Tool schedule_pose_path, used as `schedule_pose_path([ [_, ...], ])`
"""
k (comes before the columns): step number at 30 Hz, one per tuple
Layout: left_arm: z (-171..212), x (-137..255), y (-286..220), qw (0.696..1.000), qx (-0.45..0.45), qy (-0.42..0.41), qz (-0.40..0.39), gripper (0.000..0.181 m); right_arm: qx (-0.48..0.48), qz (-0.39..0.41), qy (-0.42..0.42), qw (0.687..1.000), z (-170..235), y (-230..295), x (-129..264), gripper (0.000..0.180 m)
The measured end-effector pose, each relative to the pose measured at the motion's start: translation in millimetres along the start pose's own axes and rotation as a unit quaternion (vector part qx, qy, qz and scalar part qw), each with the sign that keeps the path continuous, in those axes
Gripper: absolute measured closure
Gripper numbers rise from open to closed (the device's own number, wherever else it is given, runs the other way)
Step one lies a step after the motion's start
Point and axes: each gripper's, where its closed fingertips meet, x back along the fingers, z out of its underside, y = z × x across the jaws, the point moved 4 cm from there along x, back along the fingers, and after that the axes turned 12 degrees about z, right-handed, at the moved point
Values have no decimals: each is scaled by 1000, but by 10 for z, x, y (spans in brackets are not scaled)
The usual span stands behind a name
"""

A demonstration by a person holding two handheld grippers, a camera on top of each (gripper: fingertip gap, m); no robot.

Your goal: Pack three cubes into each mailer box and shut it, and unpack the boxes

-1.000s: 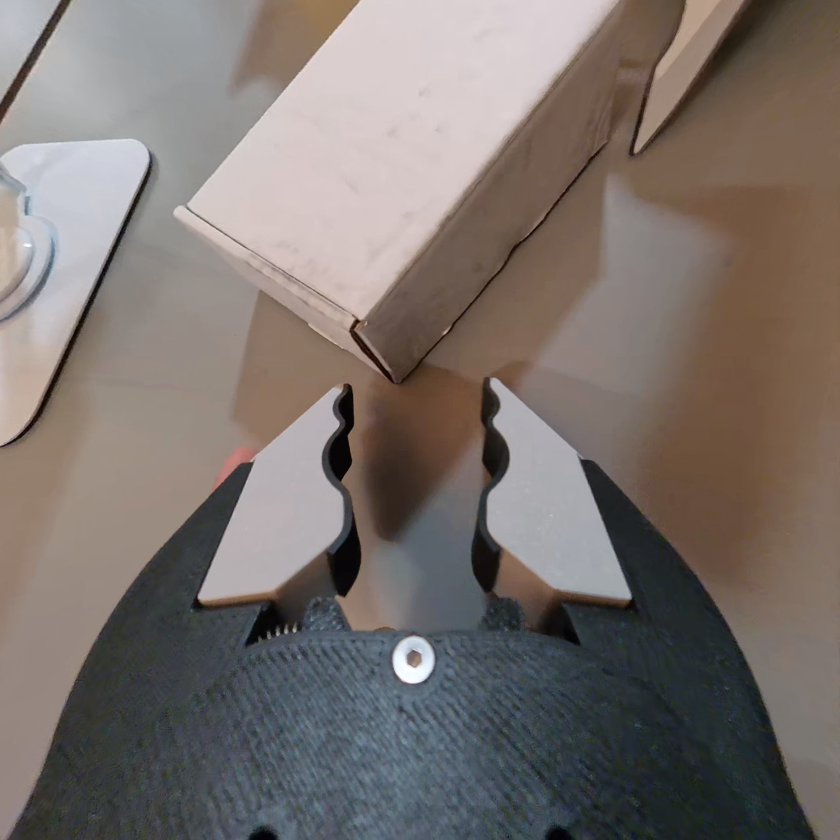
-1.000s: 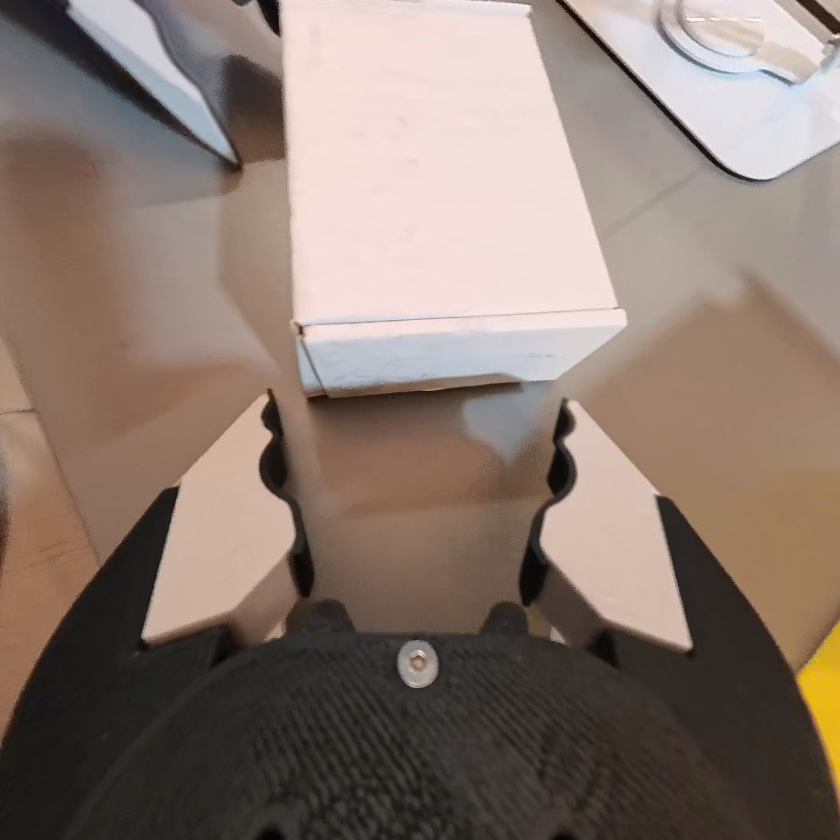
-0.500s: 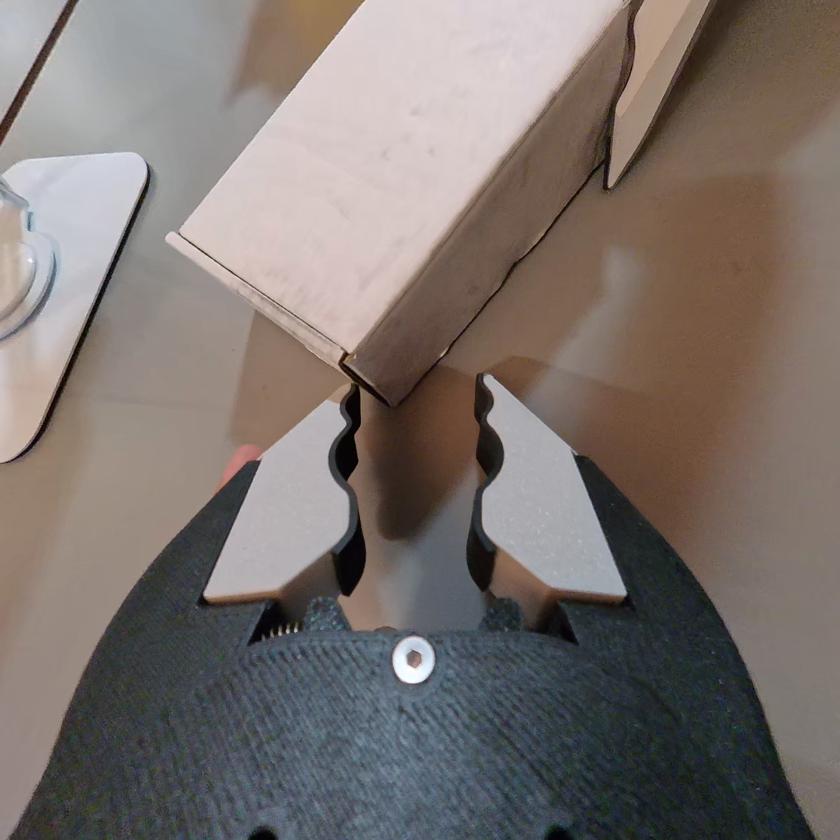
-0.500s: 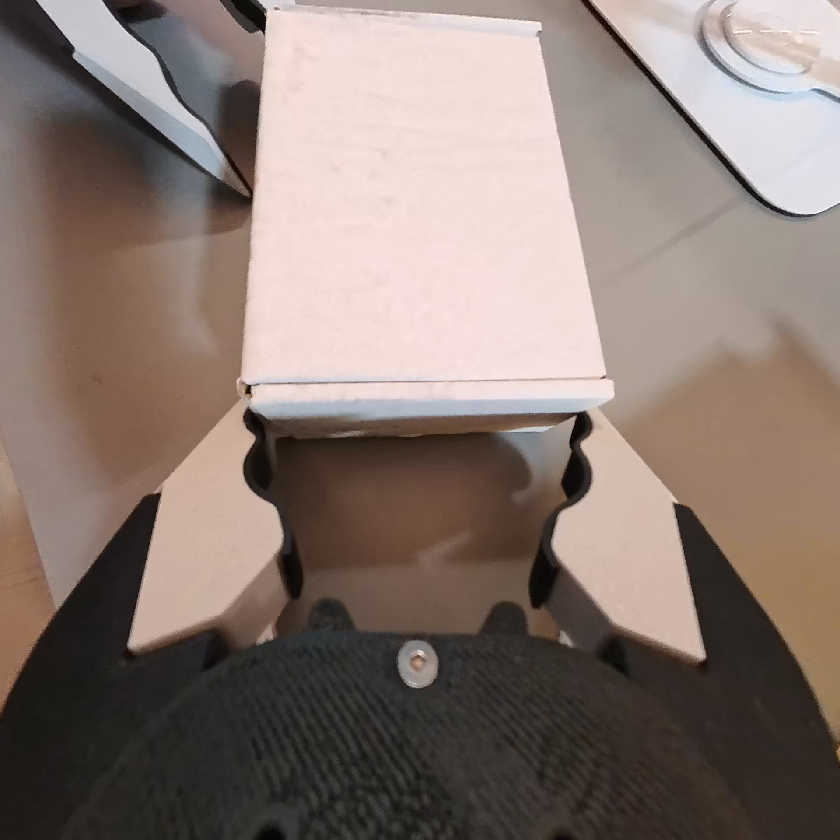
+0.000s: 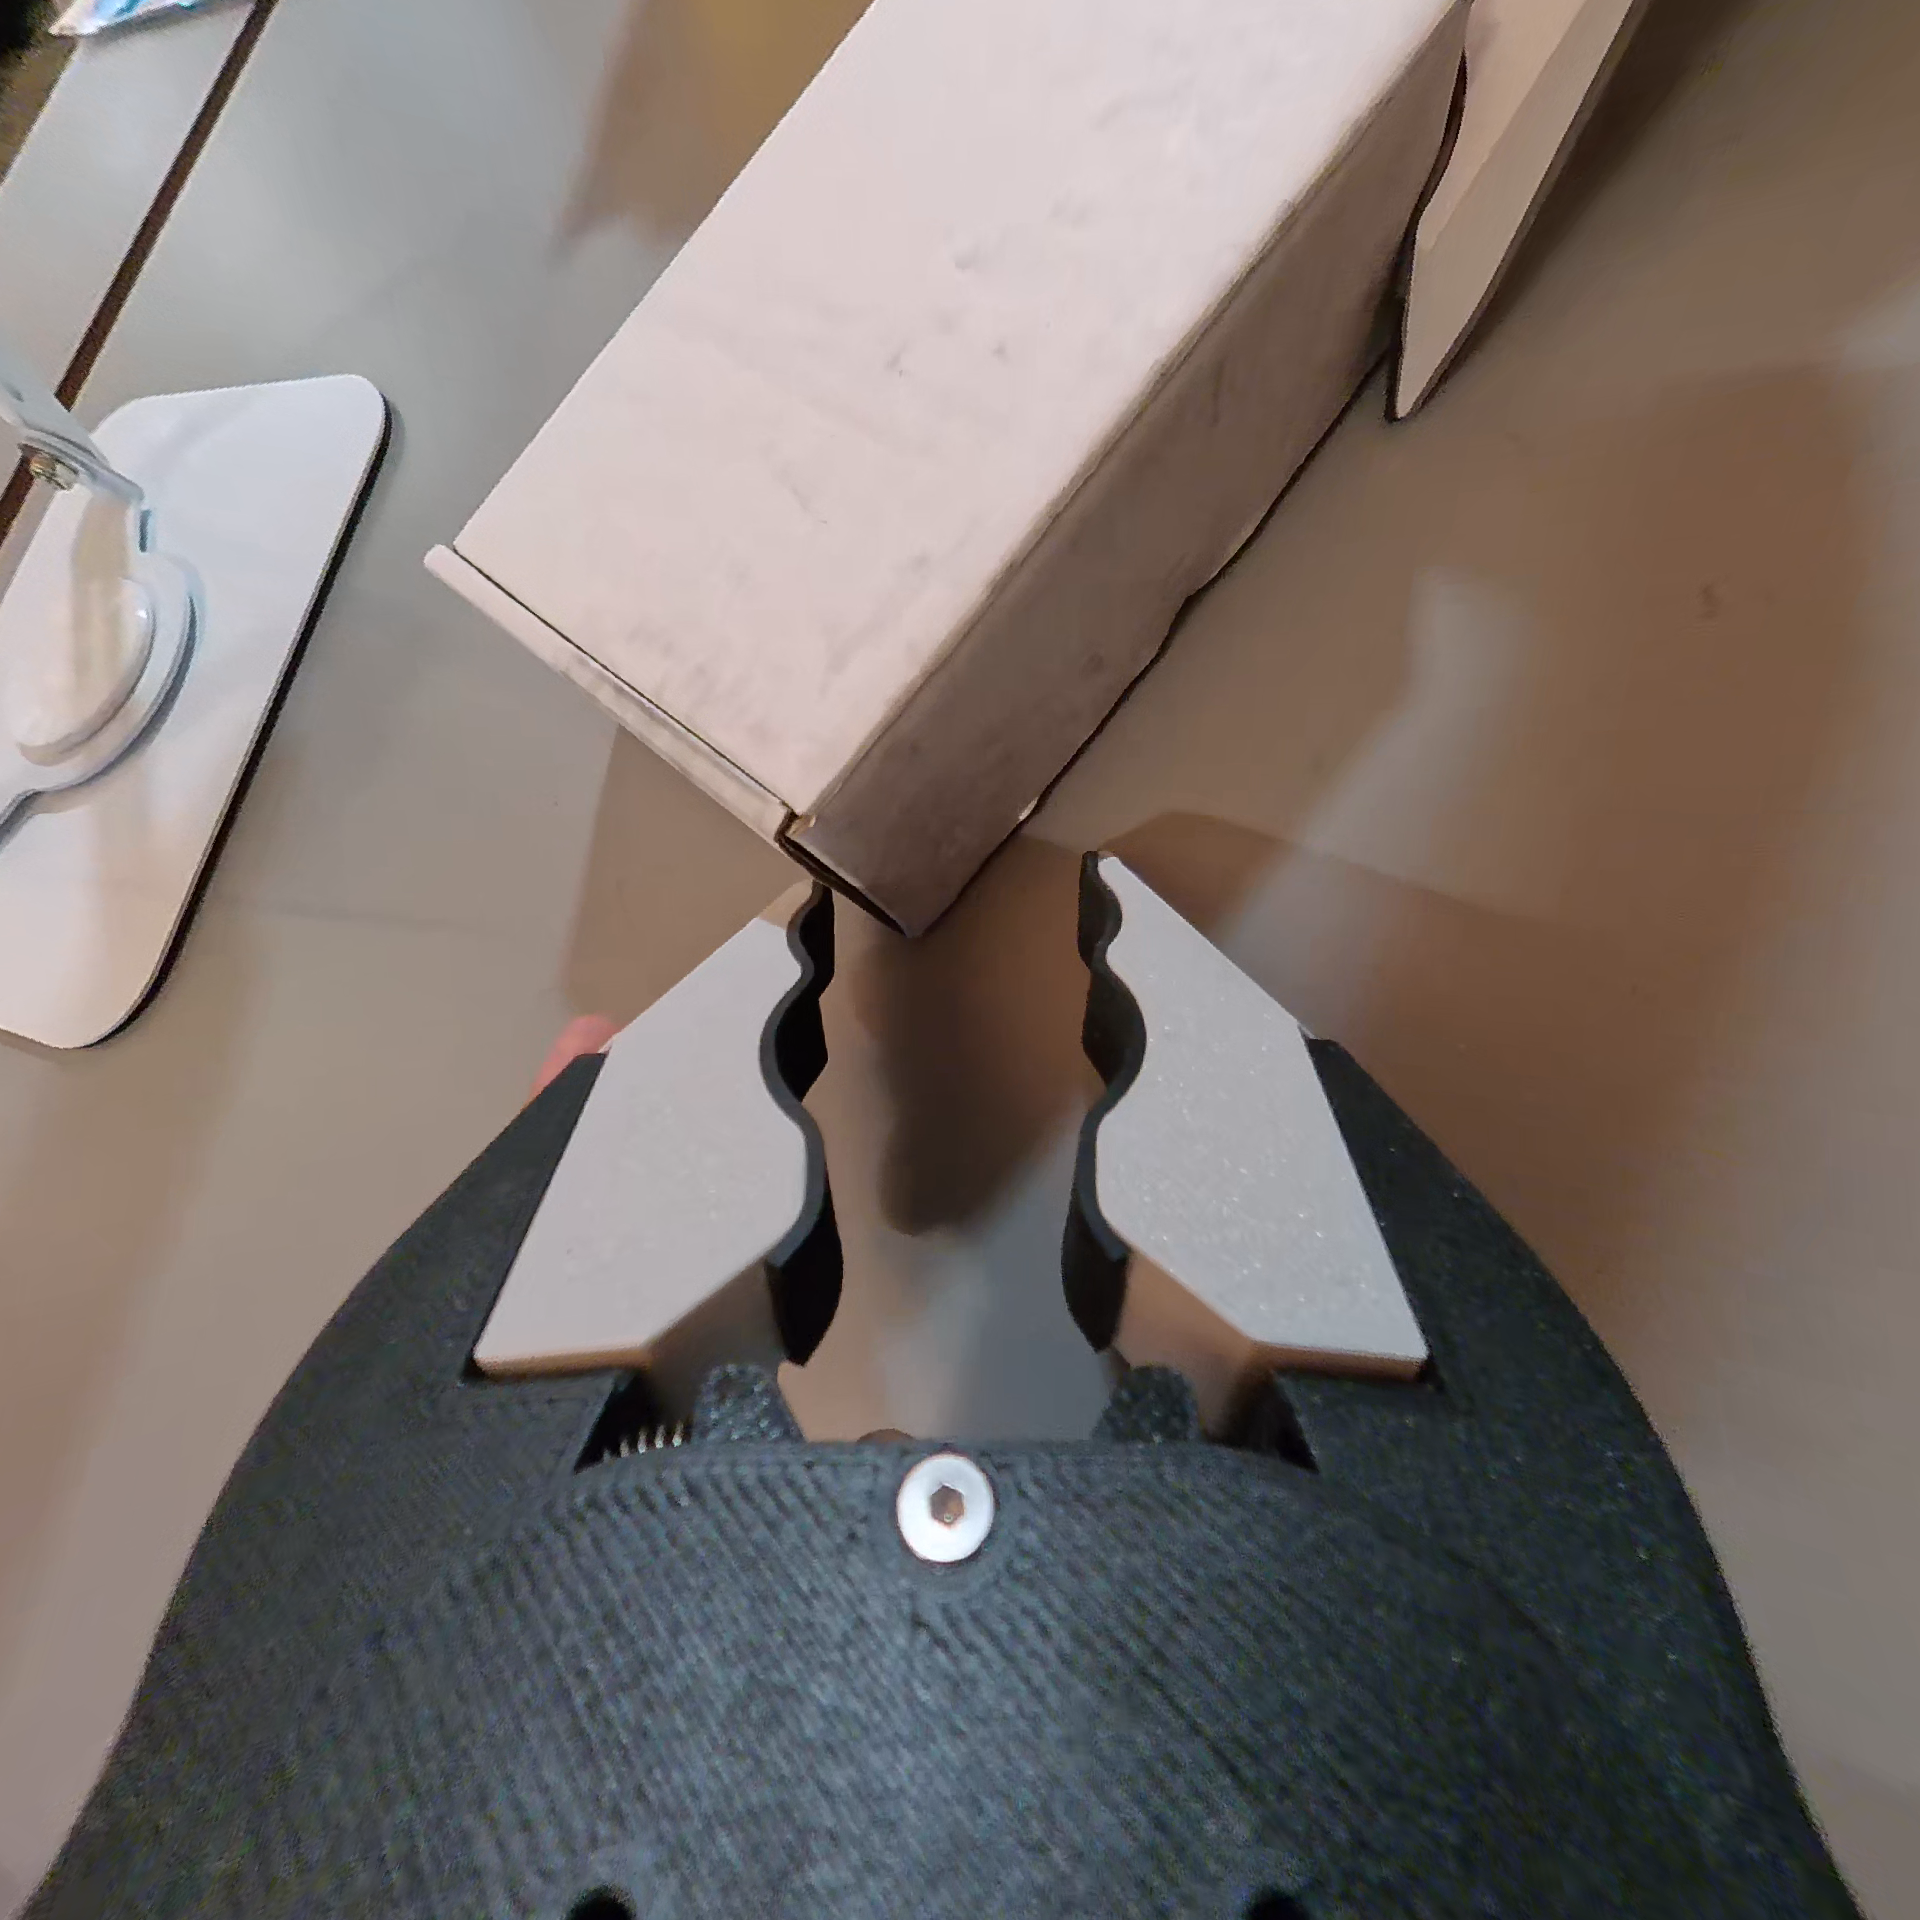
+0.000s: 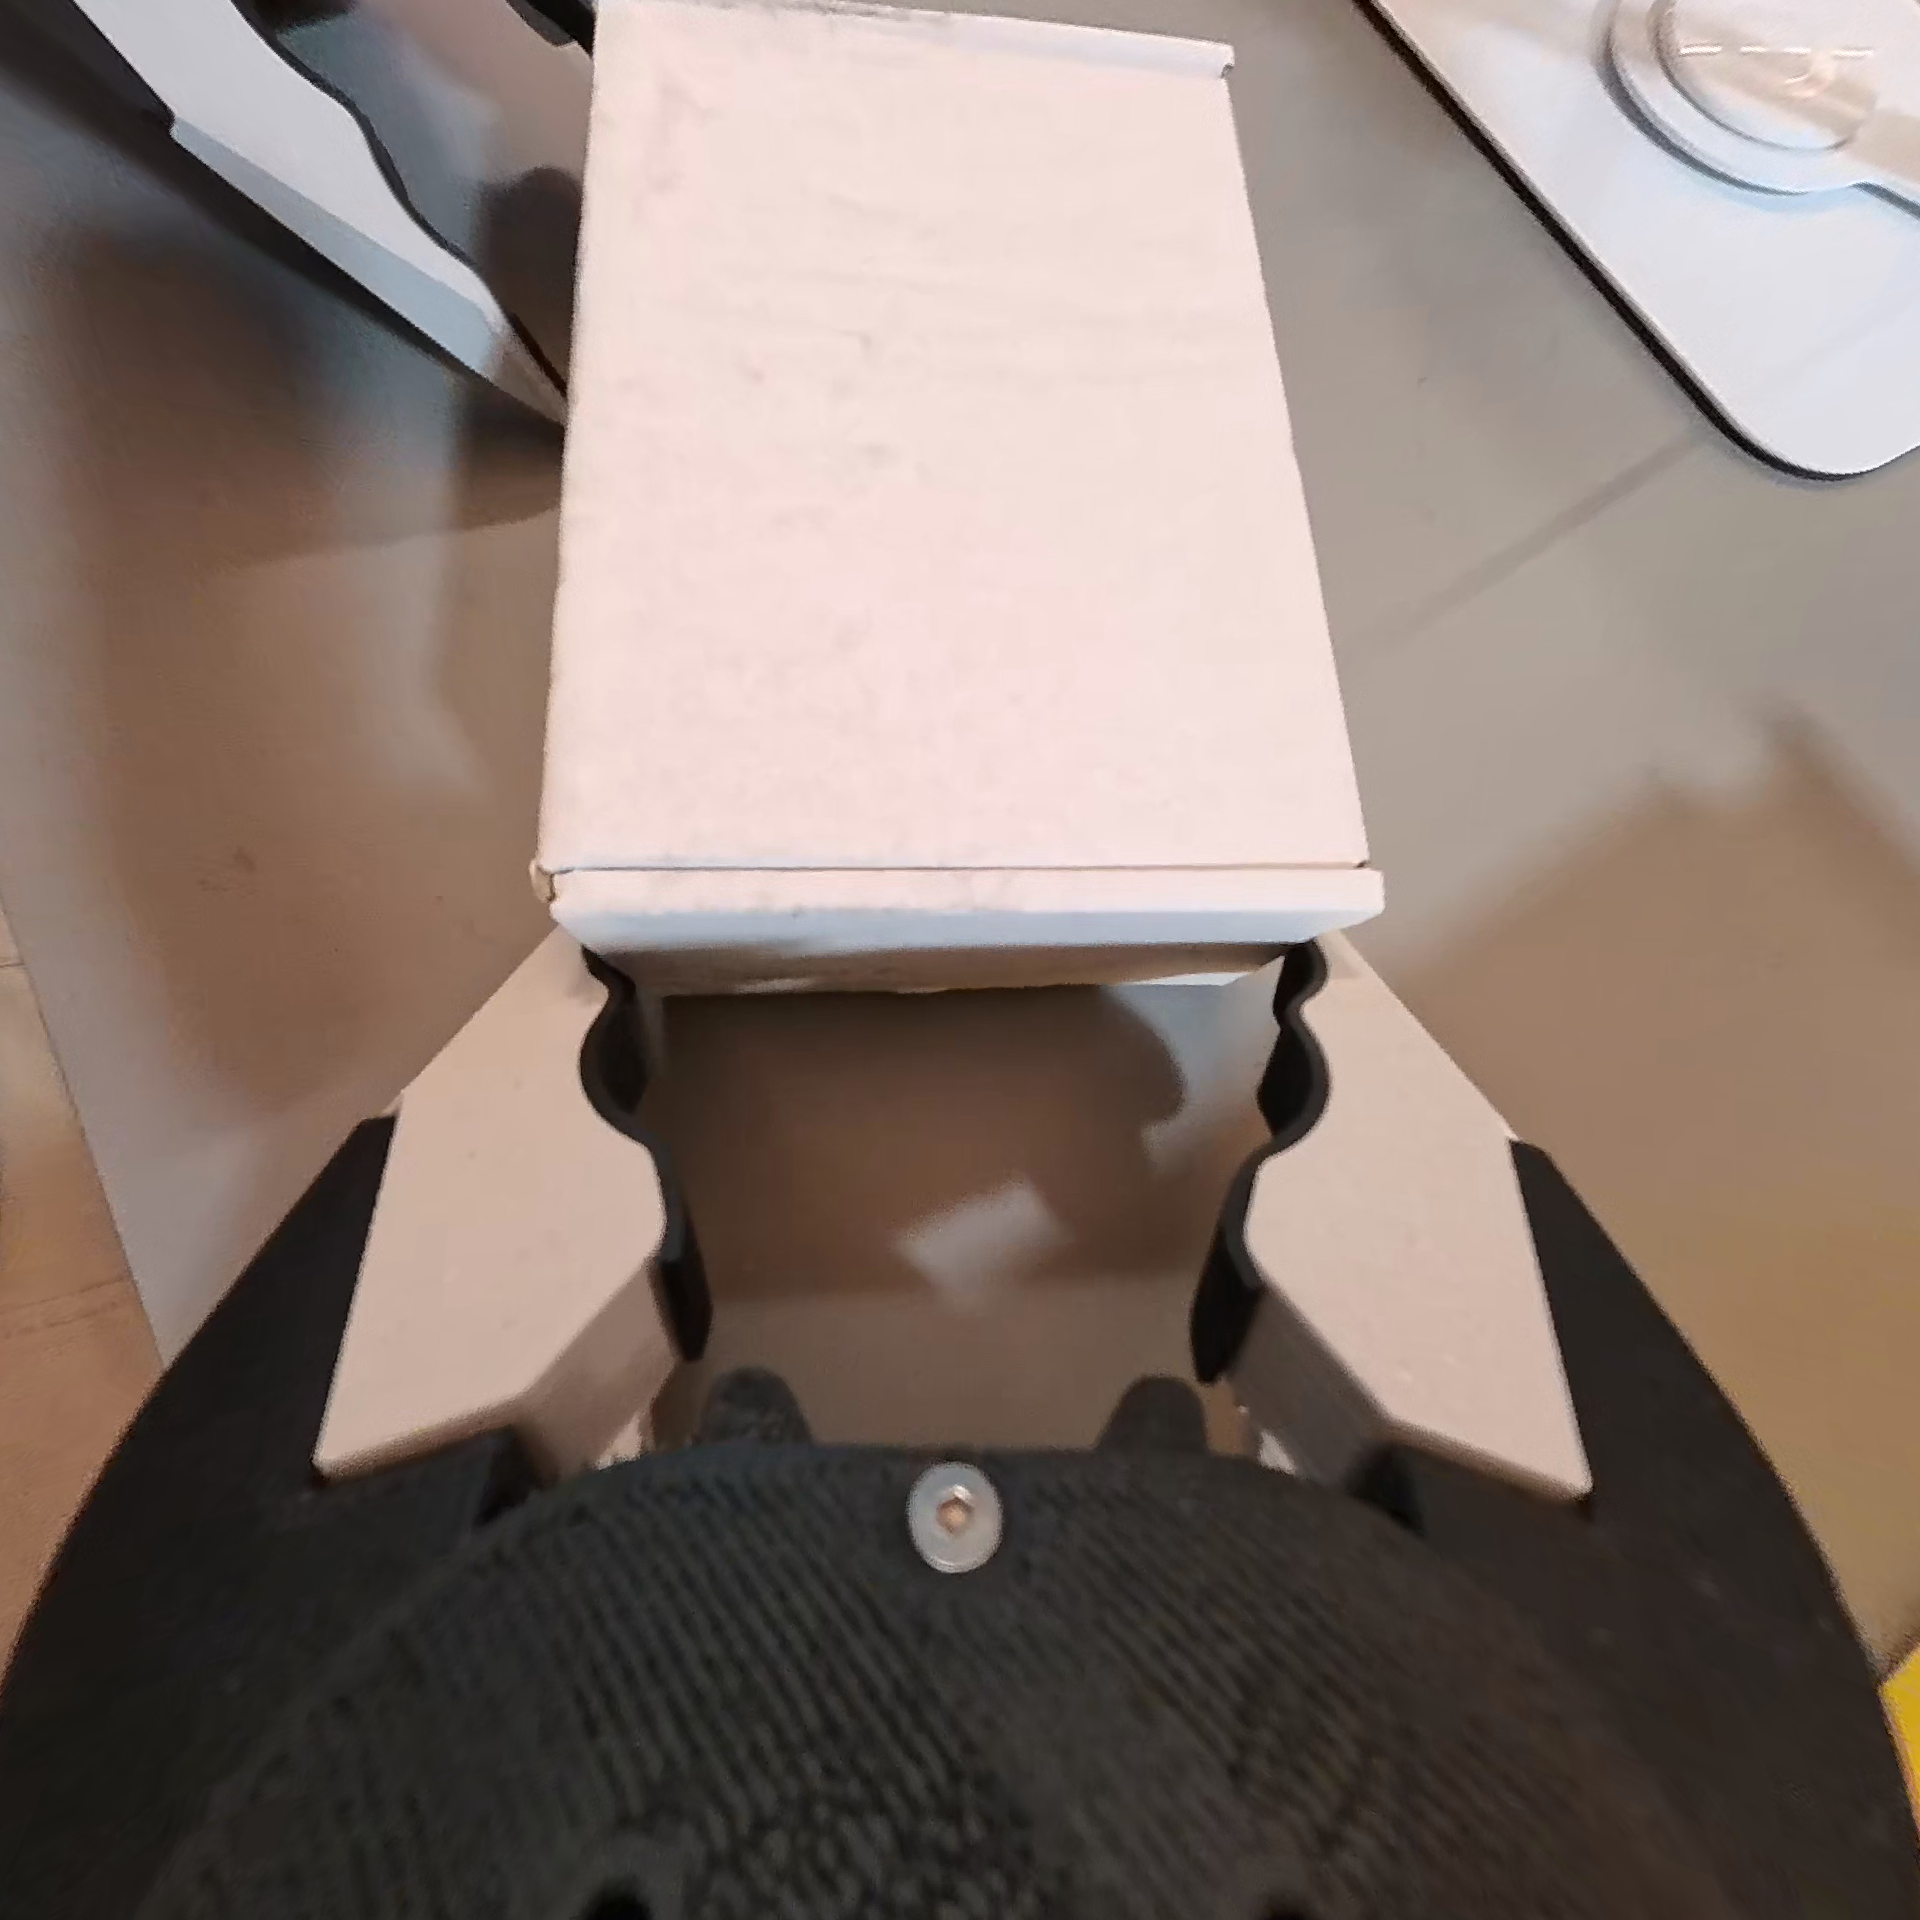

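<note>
A closed white mailer box (image 6: 935,499) lies on the grey table. In the right wrist view its short near end faces me. My right gripper (image 6: 951,966) is wide open, with one fingertip at each side of that end; I cannot tell whether they touch. In the left wrist view the box (image 5: 935,395) lies diagonally, and its near corner sits just in front of my open, empty left gripper (image 5: 956,894). The right gripper's finger (image 5: 1496,208) shows at the box's far end. The left gripper (image 6: 343,187) shows beside the box's far left. No cubes are in view.
A white plate with rounded corners carrying a clear stand (image 5: 187,644) lies left of the box; it also shows in the right wrist view (image 6: 1714,260) at the top right. A yellow patch (image 6: 1907,1662) is at the right edge.
My right gripper has moved forward until its open fingertips flank the box's near end. My left gripper has closed in on the box's corner.
</note>
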Motion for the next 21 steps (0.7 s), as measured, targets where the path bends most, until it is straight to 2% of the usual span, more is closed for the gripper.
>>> schedule_pose_path([
  [2,4,8,-23,1000,0,0,2,137,7,-3,0,1000,1,14,18,57],
  [7,5,105,-20,999,35,-22,15,97,-2,-34,-15,999,-40,96,104,57],
  [10,-50,213,49,995,70,-74,23,76,-34,-66,-33,997,-84,96,185,56],
  [15,-211,284,-38,972,134,-160,108,62,-98,-151,-68,981,-153,139,320,57],
  [21,-270,223,-109,962,154,-169,147,51,-100,-218,-84,967,-226,313,400,57],
])
